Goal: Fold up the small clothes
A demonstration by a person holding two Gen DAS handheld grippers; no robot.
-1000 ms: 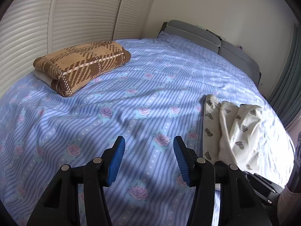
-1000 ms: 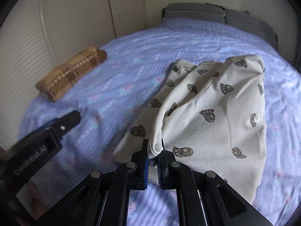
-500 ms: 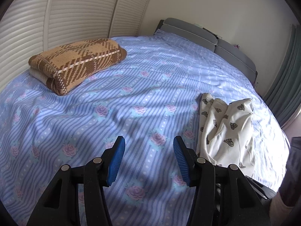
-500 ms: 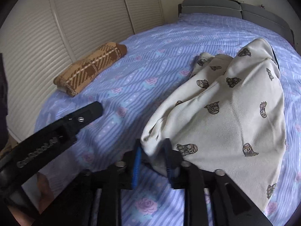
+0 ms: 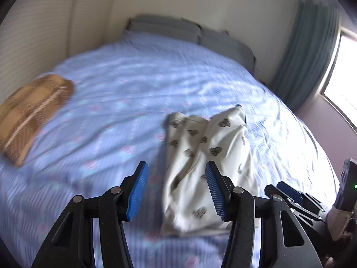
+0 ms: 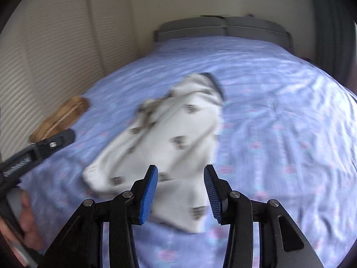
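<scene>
While garment (image 6: 178, 138) lies mid-bed, bedspread (image 6: 279, 116) bare rightward — wall leftward.

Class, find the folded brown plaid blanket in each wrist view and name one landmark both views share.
Left wrist view: brown plaid blanket lies at the far left edge, on the bed, blurred.
Right wrist view: the blanket lies left of centre, near the slatted wall, just beyond the left gripper's finger.
Shared landmark: the grey headboard at the top.
</scene>
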